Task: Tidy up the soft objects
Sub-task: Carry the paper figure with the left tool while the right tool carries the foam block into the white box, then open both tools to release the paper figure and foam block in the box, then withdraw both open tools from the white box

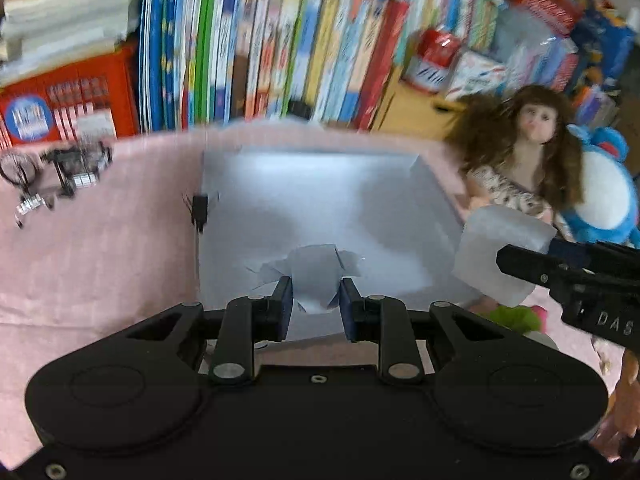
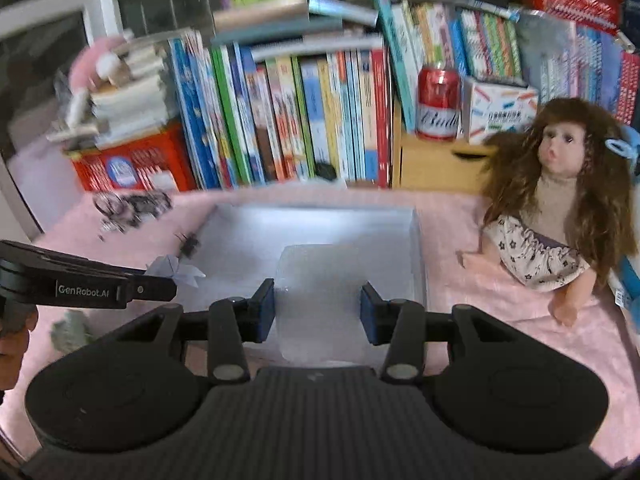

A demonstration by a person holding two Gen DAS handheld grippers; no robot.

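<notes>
Above the open box [image 2: 224, 248] on the pink cloth [image 1: 100, 248], both claws carried their loads toward the cavity. To finish this step well, each load would best be brought fully inside the walls and lowered close to the floor before release, with the two claws kept apart so neither load was knocked out.

The left claw [image 1: 316, 300] was closed to its narrowest on a folded paper figure [image 1: 316, 272], pinched at its near end between the pads, with the rest of it over the box floor. The right claw [image 2: 318, 306] stood partly open and clamped a translucent soft block [image 2: 320, 296] across its width; the pads pressed both sides. In the left view the block hung just outside the right wall. A doll [image 2: 560, 208] sat beside the box, apart from it.
</notes>
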